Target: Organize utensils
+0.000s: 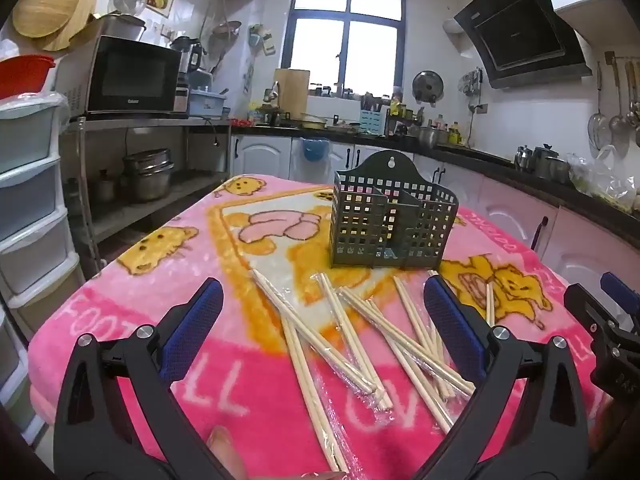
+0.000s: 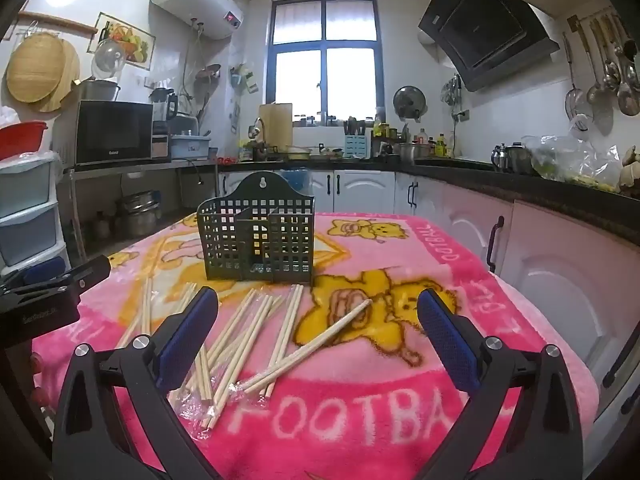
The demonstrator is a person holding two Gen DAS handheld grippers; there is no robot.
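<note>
Several pairs of wooden chopsticks [image 1: 352,340] in clear wrappers lie scattered on a pink blanket-covered table [image 1: 120,312], in front of a dark green perforated utensil holder [image 1: 390,216] with empty compartments. My left gripper [image 1: 324,300] is open and empty, hovering over the chopsticks. In the right wrist view the chopsticks [image 2: 256,332] lie ahead and to the left, and the holder [image 2: 258,236] stands behind them. My right gripper [image 2: 318,312] is open and empty above the table. One loose pair [image 2: 316,346] lies diagonally between its fingers.
The right gripper's body [image 1: 608,328] shows at the right edge of the left wrist view; the left gripper's body [image 2: 44,296] at the left of the right wrist view. Plastic drawers [image 1: 28,184] stand left. Kitchen counters [image 2: 520,184] run behind and to the right.
</note>
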